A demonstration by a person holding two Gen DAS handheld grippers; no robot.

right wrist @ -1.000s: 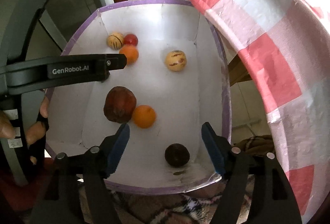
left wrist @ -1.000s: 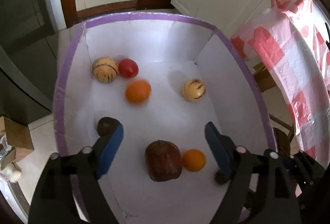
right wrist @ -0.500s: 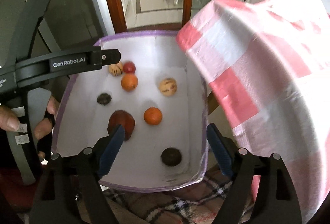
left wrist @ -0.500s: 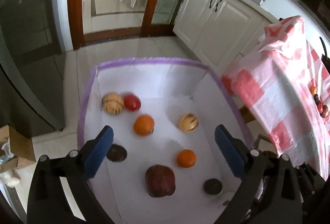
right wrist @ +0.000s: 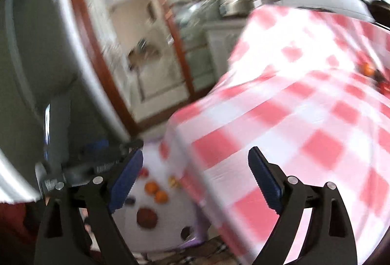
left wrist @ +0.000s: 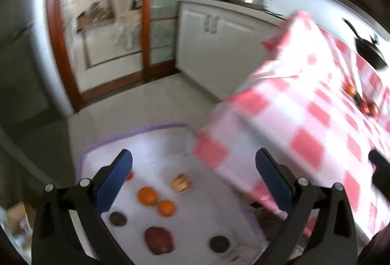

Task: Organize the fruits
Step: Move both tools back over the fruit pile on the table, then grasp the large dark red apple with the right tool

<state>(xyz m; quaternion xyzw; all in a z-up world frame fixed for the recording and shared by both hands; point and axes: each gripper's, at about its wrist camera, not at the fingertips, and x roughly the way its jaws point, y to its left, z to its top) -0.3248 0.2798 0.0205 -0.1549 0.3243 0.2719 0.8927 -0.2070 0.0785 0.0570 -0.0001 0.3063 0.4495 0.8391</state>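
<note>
Currently both tongs stand empty: left tongs (left wrist: 193, 173) wide apart, right tongs (right wrist: 195, 168) opening. Fruits (left wrist: 156, 201) lie loose in the white bin (left wrist: 136, 133); more (left wrist: 363, 104) sit near the checkered surface's (left wrist: 304, 118) far edge. Judged round, firm, roll-prone: grip across the widest part.

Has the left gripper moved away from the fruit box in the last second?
Yes. The left gripper has risen and pulled back: the white box, which filled the left wrist view, now sits small and low, with the checkered tablecloth looming.
</note>
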